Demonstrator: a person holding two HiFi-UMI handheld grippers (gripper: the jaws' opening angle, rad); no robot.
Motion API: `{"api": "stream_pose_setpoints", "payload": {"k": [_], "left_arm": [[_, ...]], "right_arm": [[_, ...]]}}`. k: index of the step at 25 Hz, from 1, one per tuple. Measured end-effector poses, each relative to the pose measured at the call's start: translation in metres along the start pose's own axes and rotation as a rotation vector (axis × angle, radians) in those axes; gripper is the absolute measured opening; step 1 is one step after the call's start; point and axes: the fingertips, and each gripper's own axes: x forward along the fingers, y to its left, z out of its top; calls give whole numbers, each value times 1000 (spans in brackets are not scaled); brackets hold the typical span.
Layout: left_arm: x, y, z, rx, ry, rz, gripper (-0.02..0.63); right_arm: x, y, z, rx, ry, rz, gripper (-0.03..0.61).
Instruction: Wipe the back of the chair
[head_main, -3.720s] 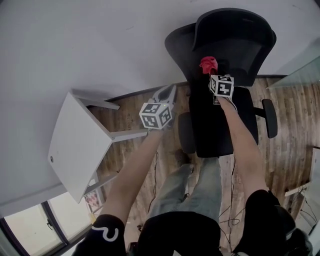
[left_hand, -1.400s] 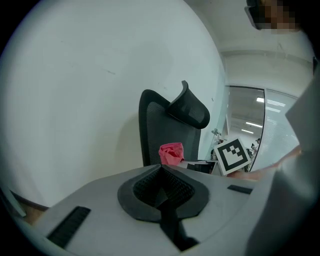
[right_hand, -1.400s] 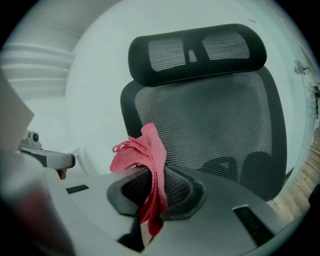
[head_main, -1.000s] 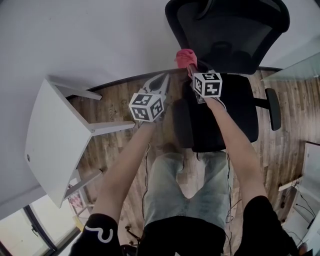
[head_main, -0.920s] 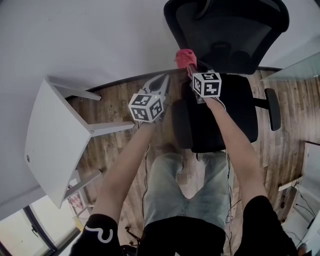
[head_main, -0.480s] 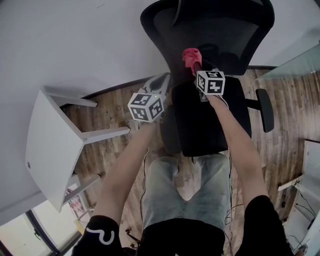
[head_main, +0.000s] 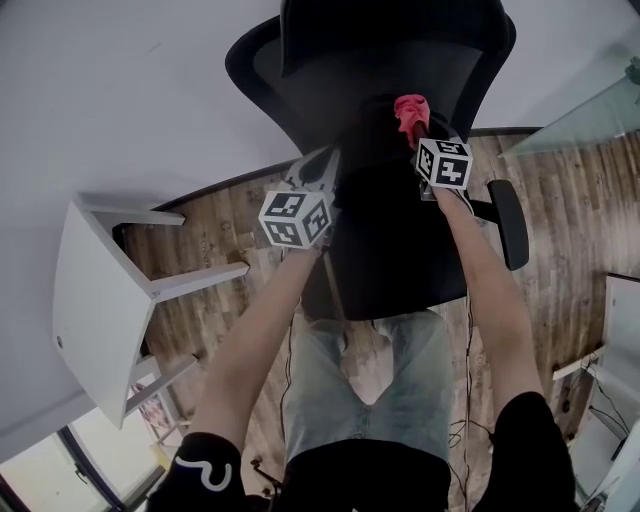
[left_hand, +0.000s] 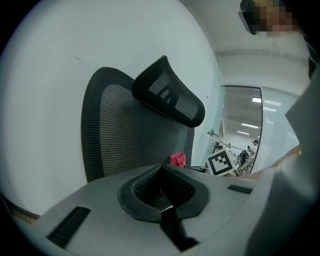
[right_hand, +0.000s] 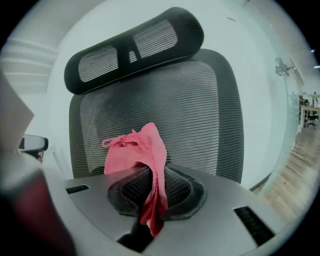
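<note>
Where a plain pale wall (head_main: 130, 90) meets a wood-plank floor (head_main: 570, 230), a black office chair (head_main: 395, 250) stands directly ahead of both hand-held grippers. Its ribbed mesh back (right_hand: 200, 110) fills the space beyond the right gripper's jaws, and a curved mesh headrest (right_hand: 135, 47) sits above that. From the left gripper, the same back and headrest appear at an angle, ahead and a little to the left. An armrest (head_main: 508, 225) sticks out just right of the right forearm. A white table (head_main: 95, 300) stands well off to the left of the left gripper.

Two bare forearms reach forward over jeans-clad legs. The left gripper (left_hand: 162, 180) hovers near the chair's left edge, its jaws brought together with nothing between them. The right gripper (right_hand: 150, 185) is clamped on a pink-red cloth (right_hand: 135, 150). The cloth bunches up above the jaw tips, in front of the lower part of the mesh back, and a strip hangs down through the jaws. Whether the cloth touches the mesh cannot be told.

Each gripper carries a white cube, the left one (head_main: 295, 218) and the right one (head_main: 443, 163). Their faces are printed with black-and-white square marker patterns, blocks rather than letters.
</note>
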Motion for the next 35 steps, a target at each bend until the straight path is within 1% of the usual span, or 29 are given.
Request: {"api": "stream_pose_setpoints", "payload": {"k": [7,12,19,22,25,28,32,35], "left_arm": [[34,-28,-4,24,20,-20,25],[52,-47,-4,39,32,-47,25],[61,-55,-11,43,41,-54,25],[61,-56,-12,40,46,-66,25],[53,-53,-12,37,49,-74,25],[40,-48,-12,32,55,-81,25],[14,-38,-17,32,104,-108,25],[-14,-30,-15,22,128,-107,25]], "right_arm": [[-13,-61,2,-6,10,-65,66],[-19,-101,0,24,8,-102,66],[-32,-145,-4,58,9,-185,66],[-41,-156,-2,80,4,-221,66],[-49,-154,-4,92,0,-237,66],[-61,-138,-3,101,-8,-238,66],[-81,-97,-2,87,-5,-212,66],[-100,-57,2,87,0,-179,66]]}}
